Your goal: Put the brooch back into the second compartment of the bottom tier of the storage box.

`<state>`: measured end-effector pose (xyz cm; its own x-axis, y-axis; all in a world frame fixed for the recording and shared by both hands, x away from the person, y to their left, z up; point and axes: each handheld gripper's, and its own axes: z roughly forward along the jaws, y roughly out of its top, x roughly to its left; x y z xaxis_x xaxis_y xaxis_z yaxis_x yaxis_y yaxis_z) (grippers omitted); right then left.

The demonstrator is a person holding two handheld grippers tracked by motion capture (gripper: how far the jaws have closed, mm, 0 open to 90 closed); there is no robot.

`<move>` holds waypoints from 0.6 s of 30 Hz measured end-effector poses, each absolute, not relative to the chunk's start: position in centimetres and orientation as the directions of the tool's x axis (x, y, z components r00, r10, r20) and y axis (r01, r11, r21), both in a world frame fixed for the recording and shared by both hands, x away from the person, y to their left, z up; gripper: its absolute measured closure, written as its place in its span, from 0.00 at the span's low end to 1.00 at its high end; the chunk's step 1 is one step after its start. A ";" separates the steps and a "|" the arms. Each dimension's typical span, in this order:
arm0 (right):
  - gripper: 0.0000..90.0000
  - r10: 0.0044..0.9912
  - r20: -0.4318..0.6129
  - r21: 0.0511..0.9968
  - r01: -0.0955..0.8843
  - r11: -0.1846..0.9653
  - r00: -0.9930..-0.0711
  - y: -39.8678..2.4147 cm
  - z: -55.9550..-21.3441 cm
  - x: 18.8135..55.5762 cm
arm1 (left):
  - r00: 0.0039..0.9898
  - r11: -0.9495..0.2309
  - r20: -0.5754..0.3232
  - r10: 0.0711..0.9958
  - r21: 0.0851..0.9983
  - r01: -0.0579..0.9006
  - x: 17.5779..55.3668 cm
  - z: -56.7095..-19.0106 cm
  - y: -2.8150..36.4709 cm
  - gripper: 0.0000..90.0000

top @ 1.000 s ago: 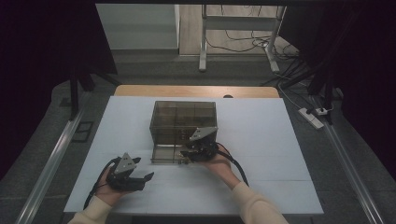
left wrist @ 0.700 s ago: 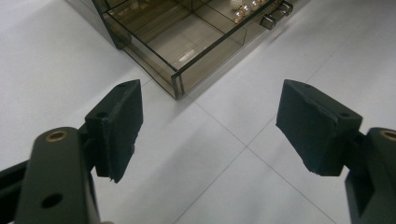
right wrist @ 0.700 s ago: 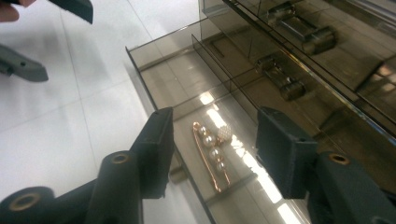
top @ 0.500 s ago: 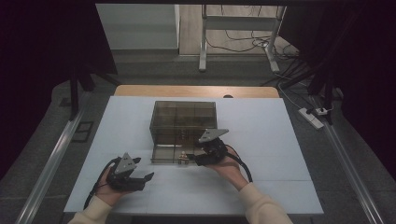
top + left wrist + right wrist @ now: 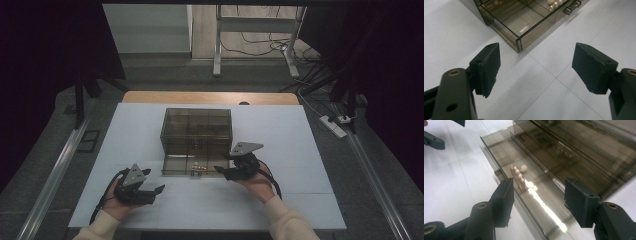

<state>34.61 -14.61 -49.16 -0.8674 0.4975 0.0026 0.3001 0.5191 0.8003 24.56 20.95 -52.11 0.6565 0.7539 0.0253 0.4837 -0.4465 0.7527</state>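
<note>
A smoky see-through drawer box (image 5: 196, 125) stands mid-table, its bottom drawer (image 5: 175, 166) pulled out toward me. Small pearls and gold pieces (image 5: 198, 165) lie in it behind the handle knobs (image 5: 198, 174). My right gripper (image 5: 221, 172) hovers at the drawer's right front corner; its jaws have just been opening. In the right gripper view the drawer's front wall (image 5: 499, 173) runs between the parted jaws of the right gripper (image 5: 539, 185), untouched, with the gold jewellery (image 5: 519, 175) just ahead. My left gripper (image 5: 156, 194) (image 5: 537, 53) rests open over bare table, the drawer corner (image 5: 517, 43) ahead.
The white tabletop (image 5: 285, 140) has free room on both sides of the box. A wooden edge (image 5: 210, 97) runs behind it. A power strip (image 5: 334, 126) and cables lie on the floor at the right. Metal rails flank the table.
My right hand has slid to the right along the drawer front, from near the handle to the drawer's right corner. The left hand has stayed put.
</note>
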 end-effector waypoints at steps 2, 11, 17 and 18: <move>0.44 0.509 0.002 0.798 0.308 0.518 -0.861 -15.3 -49.3 34.4 | 0.656 -0.447 0.026 0.754 0.753 0.484 24.5 -52.1 21.0 0.27; 0.44 0.549 0.022 0.805 0.340 0.486 -0.836 -18.4 -49.6 33.8 | 0.656 -0.444 0.024 0.754 0.754 0.483 24.5 -52.1 21.0 0.27; 0.43 0.572 0.024 0.815 0.347 0.463 -0.820 -19.9 -49.6 33.3 | 0.653 -0.442 0.022 0.757 0.754 0.486 24.6 -52.1 21.1 0.27; 0.43 0.577 0.022 0.817 0.347 0.460 -0.816 -20.2 -49.6 33.3 | 0.652 -0.442 0.022 0.758 0.753 0.487 24.6 -52.1 21.1 0.27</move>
<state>33.26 -20.21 -49.63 -0.8163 0.5772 0.0218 0.3469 0.4598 0.8174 24.57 21.09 -52.11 0.6523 0.7576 0.0221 0.4873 -0.4415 0.7534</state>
